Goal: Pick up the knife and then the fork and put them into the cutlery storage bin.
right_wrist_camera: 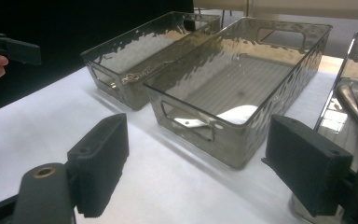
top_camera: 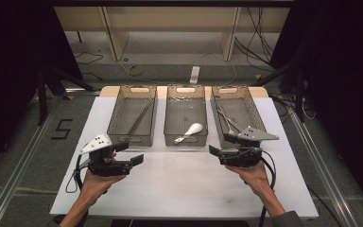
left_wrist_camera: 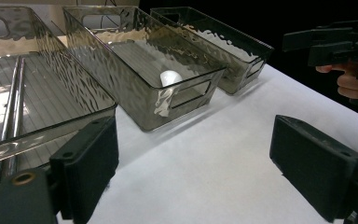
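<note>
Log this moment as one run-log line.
left gripper: open, empty | right gripper: open, empty | both over white mat before three bins | middle bin: white spoon

Both claws (top_camera: 131,152) (top_camera: 216,143) wide open, empty

White table (top_camera: 179,189); three smoked plastic bins (top_camera: 185,140) side by side at far edge.

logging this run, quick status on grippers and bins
Left gripper open, right gripper open, both empty above the table. White spoon lies in middle bin. Nothing in the way.
</note>
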Tool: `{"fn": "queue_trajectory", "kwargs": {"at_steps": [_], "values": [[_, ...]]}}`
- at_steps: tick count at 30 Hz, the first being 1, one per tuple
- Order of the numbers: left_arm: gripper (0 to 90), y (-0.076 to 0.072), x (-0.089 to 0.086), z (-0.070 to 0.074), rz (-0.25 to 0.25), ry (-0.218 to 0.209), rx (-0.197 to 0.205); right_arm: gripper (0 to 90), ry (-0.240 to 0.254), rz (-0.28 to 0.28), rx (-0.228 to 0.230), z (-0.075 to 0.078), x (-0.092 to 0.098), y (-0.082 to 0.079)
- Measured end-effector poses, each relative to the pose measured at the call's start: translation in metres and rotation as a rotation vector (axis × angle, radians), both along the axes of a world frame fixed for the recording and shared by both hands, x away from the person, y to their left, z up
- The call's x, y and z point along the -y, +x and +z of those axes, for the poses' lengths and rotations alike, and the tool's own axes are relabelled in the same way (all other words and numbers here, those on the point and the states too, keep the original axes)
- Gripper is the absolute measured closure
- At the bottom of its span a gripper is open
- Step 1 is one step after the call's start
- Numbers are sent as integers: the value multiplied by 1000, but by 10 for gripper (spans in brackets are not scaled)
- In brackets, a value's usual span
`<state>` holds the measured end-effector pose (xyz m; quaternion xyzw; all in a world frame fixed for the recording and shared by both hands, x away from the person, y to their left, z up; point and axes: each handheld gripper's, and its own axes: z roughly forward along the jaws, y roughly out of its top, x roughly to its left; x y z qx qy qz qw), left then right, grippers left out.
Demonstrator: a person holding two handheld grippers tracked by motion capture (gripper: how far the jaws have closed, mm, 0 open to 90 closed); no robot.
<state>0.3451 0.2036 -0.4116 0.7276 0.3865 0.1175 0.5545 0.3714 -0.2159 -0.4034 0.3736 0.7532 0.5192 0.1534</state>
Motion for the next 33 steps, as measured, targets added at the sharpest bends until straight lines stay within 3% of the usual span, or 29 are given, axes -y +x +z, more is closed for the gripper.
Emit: {"fn": "queue_trajectory", "kwargs": {"at_steps": [33], "values": [[139, -1, 2, 0, -27, -13, -11, 193, 18, -18, 47, -19, 23, -39]]}}
